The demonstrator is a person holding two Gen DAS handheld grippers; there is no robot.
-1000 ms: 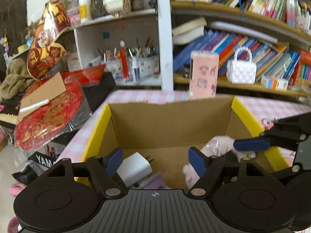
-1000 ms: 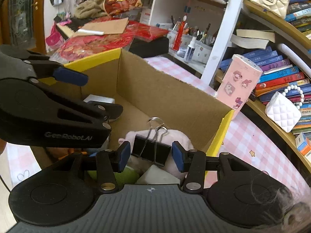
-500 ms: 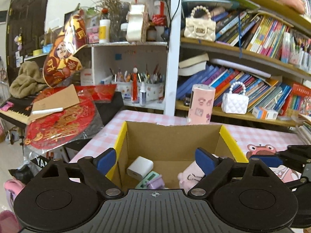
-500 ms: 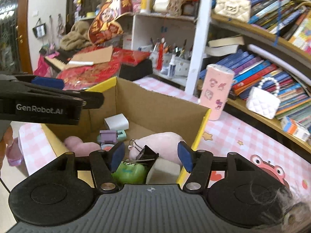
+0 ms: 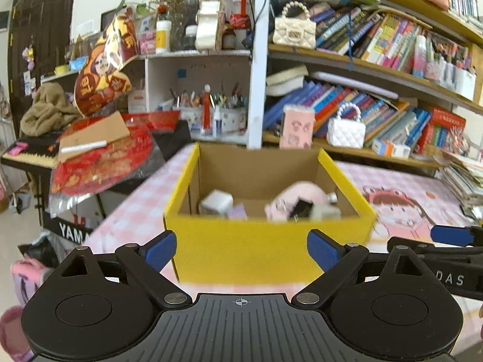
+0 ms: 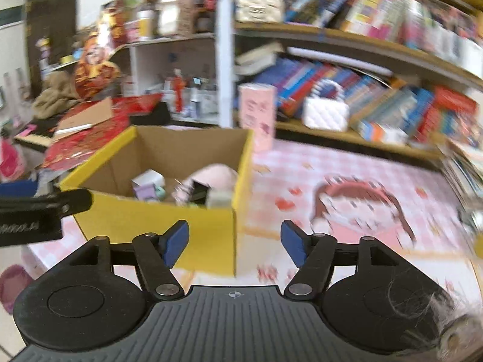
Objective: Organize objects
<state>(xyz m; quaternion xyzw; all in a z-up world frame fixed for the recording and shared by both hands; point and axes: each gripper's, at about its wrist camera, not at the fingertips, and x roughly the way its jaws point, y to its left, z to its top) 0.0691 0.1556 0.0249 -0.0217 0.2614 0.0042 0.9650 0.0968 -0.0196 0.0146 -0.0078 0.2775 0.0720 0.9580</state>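
A yellow cardboard box (image 5: 265, 247) stands on the pink checked table (image 5: 401, 181); it also shows in the right wrist view (image 6: 145, 220). Inside lie a pink plush toy (image 5: 302, 193), a white charger block (image 5: 215, 200), a small purple item (image 5: 237, 211) and a black binder clip (image 5: 300, 208). The clip shows in the right wrist view (image 6: 199, 191) beside the plush (image 6: 217, 175). My left gripper (image 5: 241, 249) is open and empty in front of the box. My right gripper (image 6: 234, 241) is open and empty, near the box's right front corner.
A pink patterned carton (image 6: 258, 114) stands behind the box. Bookshelves with a white quilted handbag (image 5: 345, 128) run along the back. A keyboard piled with red decorations (image 5: 99, 154) is at the left. A stack of papers (image 5: 462, 175) lies at the table's right edge.
My right gripper let go of the black binder clip into the box and opened. Both grippers pulled back and up, out of the box; the left opened wider.
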